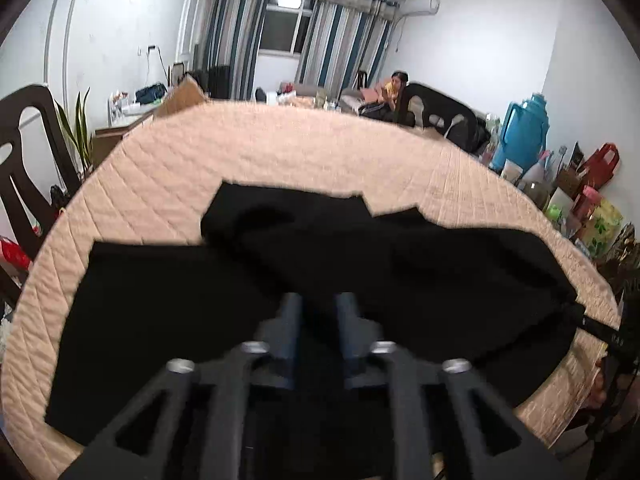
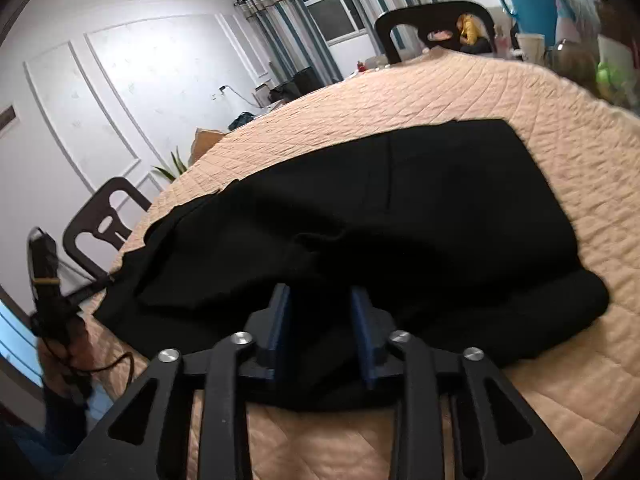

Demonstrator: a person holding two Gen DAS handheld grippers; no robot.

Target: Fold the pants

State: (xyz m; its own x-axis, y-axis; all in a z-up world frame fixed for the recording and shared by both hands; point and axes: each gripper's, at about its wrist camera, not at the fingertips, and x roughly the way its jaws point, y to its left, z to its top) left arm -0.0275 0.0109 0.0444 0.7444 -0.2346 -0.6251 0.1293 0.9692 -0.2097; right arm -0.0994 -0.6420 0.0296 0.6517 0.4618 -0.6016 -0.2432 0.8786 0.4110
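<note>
A: Hovering over the pants on the quilted bench, the left gripper is standing apart, empty.

B: Right gripper is gaping too. Before pinching, I'd be picking matching edges, smoothing the bunching.

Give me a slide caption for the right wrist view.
Open right gripper poised over black pants on a quilted peach table cover.

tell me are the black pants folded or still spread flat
Partly folded: the black fabric pants lie doubled over themselves in rumpled overlapping layers on the peach quilted table cover, not a neat flat bundle.
</note>
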